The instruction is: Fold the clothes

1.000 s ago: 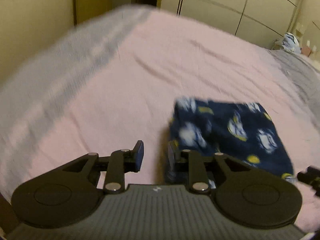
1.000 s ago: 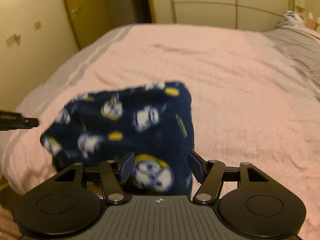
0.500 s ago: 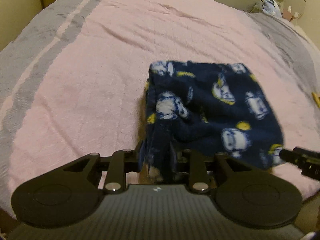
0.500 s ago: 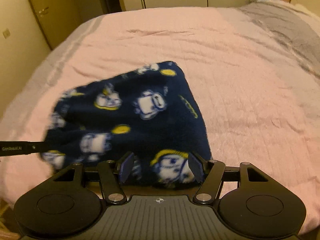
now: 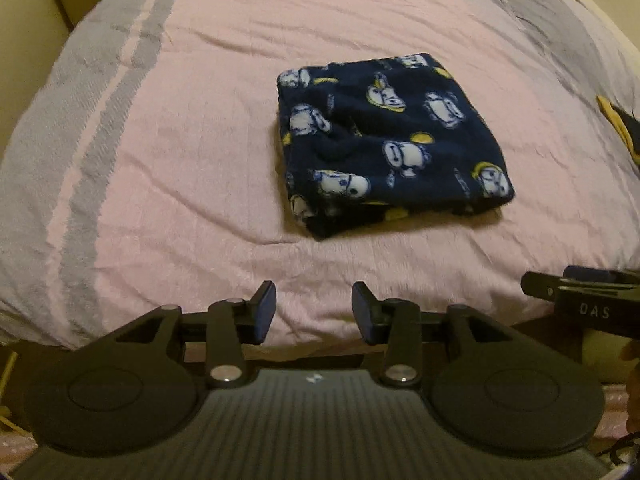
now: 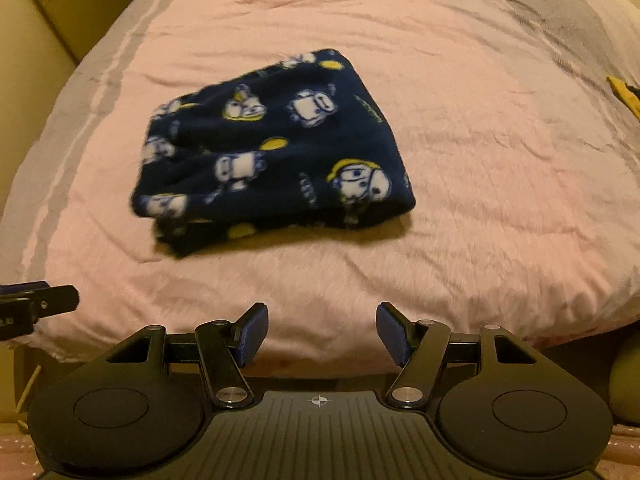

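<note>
A navy fleece garment (image 5: 392,144) printed with white and yellow cartoon figures lies folded into a thick rectangle on the pink bedspread (image 5: 192,152). In the right wrist view the same garment (image 6: 272,156) sits left of centre. My left gripper (image 5: 314,312) is open and empty, held back over the bed's near edge, well short of the garment. My right gripper (image 6: 322,334) is also open and empty, at the near edge too. The right gripper's tip (image 5: 576,286) shows at the right of the left wrist view, and the left gripper's tip (image 6: 40,300) shows at the left of the right wrist view.
The bedspread has a grey striped border (image 5: 100,92) on the left and a grey section (image 6: 560,0) at the far right. A yellow and dark item (image 5: 620,124) lies at the bed's right edge. Beige wardrobe doors (image 6: 44,12) stand at the left.
Both grippers let go of the garment and drew back toward the bed's near edge. The left gripper, shut on its corner half a second ago, is now open. The garment rests folded on the bed.
</note>
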A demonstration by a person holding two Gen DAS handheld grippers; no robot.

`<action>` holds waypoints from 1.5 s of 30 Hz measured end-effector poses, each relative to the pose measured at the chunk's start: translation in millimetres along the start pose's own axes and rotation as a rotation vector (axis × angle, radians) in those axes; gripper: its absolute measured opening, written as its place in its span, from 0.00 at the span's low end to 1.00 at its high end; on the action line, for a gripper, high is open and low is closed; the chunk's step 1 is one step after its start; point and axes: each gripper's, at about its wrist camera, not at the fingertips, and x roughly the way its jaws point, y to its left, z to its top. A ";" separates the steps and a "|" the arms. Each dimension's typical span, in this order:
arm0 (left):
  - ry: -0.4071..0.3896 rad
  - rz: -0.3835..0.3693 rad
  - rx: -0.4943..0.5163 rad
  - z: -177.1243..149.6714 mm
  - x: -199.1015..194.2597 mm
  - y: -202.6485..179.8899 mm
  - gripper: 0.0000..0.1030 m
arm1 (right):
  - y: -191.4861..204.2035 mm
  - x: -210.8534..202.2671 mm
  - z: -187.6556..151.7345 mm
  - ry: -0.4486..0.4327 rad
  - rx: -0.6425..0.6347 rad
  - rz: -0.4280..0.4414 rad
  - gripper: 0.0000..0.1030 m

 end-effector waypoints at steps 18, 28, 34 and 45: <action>-0.112 -0.004 0.044 -13.7 -70.9 -4.3 0.41 | 16.7 -62.9 -8.0 -0.102 0.008 0.000 0.62; -0.124 -0.014 0.048 -11.4 -74.7 -3.4 0.43 | 19.1 -69.2 -3.5 -0.106 0.006 -0.002 0.62; -0.110 -0.014 0.036 -12.1 -73.6 1.2 0.43 | 25.5 -70.0 -1.6 -0.101 -0.003 0.001 0.62; -0.044 -0.013 -0.022 -10.3 -64.0 8.2 0.43 | 28.3 -61.4 4.8 -0.045 -0.027 0.000 0.62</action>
